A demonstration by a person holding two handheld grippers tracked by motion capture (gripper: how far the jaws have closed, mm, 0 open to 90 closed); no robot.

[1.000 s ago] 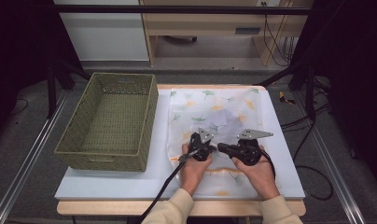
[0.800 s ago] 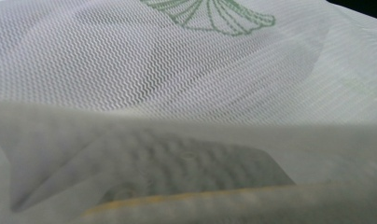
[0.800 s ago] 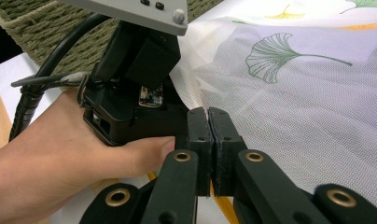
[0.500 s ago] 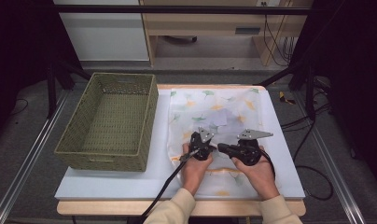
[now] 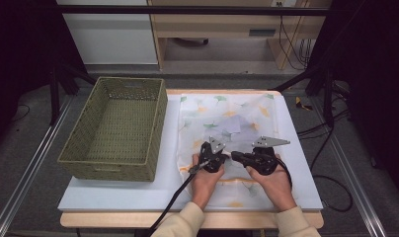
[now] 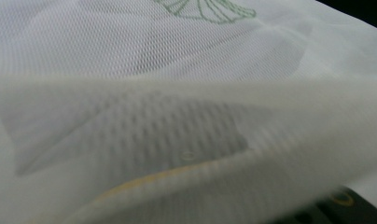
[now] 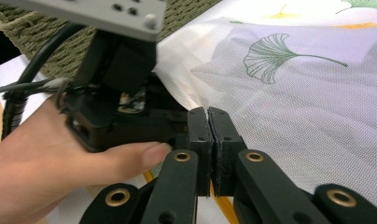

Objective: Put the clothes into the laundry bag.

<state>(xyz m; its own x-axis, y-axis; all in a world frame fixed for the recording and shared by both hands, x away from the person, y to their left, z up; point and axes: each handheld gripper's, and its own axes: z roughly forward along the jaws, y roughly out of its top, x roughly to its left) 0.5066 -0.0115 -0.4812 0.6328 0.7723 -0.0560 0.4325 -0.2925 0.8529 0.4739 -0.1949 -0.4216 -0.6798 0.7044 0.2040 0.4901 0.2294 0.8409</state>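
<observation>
Your left gripper [image 5: 213, 157]: jaws closed on a fold of the mesh laundry bag [image 5: 227, 118] at its near left part; in the left gripper view the raised mesh [image 6: 186, 116] draped right across the lens
Your right gripper [image 7: 208, 140]: jaws pressed together, just beside the left gripper and pointing toward it; whether any mesh was pinched between them could not be told; in the high view it sat at the bag's near middle [image 5: 257, 159]
Mesh laundry bag: lay spread flat on the white table mat [image 5: 296, 148], printed with green and yellow ginkgo leaves, a yellow-trimmed edge nearest you; something pale and folded showed faintly through the mesh near its centre
Woven basket [image 5: 118, 128]: stood to the left of the bag, just beside it, with nothing in it
Progress, as judged: you had taken hold of the near edge, an early step; lifting, folding or moving the bag, perhaps to the basket, was all left to do
</observation>
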